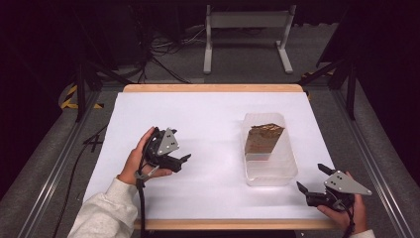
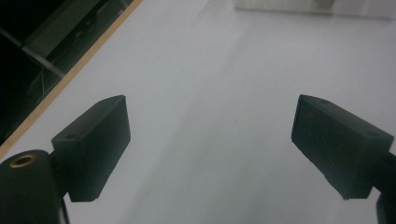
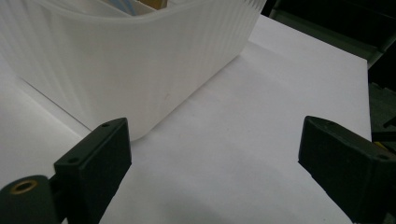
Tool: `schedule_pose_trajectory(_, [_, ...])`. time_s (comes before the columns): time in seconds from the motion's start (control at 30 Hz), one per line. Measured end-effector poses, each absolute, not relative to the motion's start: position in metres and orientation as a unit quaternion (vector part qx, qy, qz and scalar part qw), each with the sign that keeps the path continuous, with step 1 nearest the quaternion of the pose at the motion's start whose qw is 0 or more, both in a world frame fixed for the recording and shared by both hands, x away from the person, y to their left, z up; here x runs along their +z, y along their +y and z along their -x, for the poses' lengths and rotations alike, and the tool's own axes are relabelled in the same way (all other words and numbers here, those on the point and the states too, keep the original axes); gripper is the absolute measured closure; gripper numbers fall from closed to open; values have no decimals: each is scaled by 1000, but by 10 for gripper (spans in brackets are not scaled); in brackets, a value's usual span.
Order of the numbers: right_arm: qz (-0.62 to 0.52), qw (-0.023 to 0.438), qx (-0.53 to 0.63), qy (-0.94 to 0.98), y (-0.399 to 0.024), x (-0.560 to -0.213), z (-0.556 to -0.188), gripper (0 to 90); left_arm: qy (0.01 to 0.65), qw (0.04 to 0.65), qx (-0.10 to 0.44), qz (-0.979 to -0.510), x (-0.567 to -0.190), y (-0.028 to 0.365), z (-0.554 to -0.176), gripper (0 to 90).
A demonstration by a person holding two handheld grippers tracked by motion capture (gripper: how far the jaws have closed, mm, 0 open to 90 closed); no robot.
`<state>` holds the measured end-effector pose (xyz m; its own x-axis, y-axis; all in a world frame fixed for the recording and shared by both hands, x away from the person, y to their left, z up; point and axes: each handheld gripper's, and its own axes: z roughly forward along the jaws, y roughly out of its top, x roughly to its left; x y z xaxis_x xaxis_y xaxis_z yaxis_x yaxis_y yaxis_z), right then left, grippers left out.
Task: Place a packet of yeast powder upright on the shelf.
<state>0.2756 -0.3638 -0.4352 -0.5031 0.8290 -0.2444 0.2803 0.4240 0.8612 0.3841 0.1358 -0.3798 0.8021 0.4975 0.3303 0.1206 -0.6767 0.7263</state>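
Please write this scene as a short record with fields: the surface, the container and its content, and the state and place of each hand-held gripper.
surface: white table top with wooden edge
container: clear plastic bin, right of centre
content: brown packet, leaning inside the bin
left hand-held gripper: jaws open, empty, over bare table left of the bin
right hand-held gripper: jaws open, empty, near the bin's front right corner, not touching it
hands: one on each gripper, entering from the near edge

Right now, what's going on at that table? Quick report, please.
Left gripper open, over bare table. Right gripper open, beside the bin. Brown packet upright inside. Nothing between.
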Motion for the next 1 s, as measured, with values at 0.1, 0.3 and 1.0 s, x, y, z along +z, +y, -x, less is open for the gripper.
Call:
schedule_pose_trajectory(0.1, [-361, 344, 398, 770, -364, -435, -276, 101, 184, 358, 264, -876, -383, 145, -380, 123])
schedule_pose_trajectory(0.3, [-359, 345, 398, 771, -364, -435, -277, 100, 206, 365, 266, -868, -393, 161, -367, 121])
schedule_pose_trajectory(1.0, [-355, 346, 398, 772, -363, -434, -277, 99, 271, 363, 277, -847, -432, 214, -335, 117])
